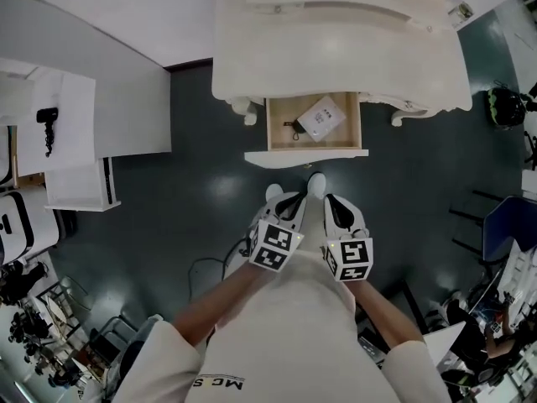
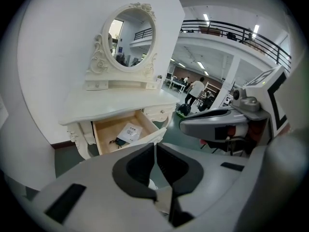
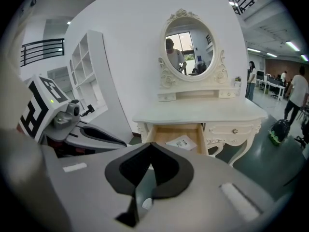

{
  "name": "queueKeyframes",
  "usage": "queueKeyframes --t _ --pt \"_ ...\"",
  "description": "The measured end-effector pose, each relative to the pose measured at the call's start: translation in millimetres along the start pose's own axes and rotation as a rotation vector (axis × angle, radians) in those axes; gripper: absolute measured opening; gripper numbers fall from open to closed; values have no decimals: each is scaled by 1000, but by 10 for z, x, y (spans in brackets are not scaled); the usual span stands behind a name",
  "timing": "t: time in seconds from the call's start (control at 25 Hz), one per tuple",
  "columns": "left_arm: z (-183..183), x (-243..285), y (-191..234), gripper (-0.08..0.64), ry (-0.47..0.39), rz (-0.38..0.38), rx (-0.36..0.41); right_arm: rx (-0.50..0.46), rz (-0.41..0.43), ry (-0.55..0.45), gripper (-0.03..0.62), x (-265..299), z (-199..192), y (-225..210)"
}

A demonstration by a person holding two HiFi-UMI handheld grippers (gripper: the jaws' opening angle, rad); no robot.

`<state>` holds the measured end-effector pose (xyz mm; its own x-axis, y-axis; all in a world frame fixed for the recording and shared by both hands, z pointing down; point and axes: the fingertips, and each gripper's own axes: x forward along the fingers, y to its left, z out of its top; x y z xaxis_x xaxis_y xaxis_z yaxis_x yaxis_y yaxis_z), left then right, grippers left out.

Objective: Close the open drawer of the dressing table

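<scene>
Evidently only approaching, the left gripper (image 1: 293, 202) and right gripper (image 1: 334, 206) have their jaws closed on nothing, the open drawer (image 1: 306, 155) well ahead of them, awaiting a push on its front panel.

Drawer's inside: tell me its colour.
The drawer's inside is pale tan wood, set against its white front panel. The head view shows it best.

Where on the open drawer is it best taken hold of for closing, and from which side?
Probably the middle of the drawer's front panel, approached from the person's side. The panel faces that way, stands clear of the table, and its top edge is exposed, so jaws could pinch it from above. No handle shows.
</scene>
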<state>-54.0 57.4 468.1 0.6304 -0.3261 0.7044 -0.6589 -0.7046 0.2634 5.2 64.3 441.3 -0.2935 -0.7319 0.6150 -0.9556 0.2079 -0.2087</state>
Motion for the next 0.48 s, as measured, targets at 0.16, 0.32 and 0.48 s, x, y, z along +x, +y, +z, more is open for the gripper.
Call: queueKeyframes --t 0.16,0.32,0.48 --pt "-32 168 47 23 -3 28 -21 -6 11 3 0 78 -18 -89" --pt "-83 302 43 23 5 47 -26 -9 14 10 0 128 -113 -206" --pt "-129 401 70 23 -15 67 -47 -12 7 21 0 186 -194 -316"
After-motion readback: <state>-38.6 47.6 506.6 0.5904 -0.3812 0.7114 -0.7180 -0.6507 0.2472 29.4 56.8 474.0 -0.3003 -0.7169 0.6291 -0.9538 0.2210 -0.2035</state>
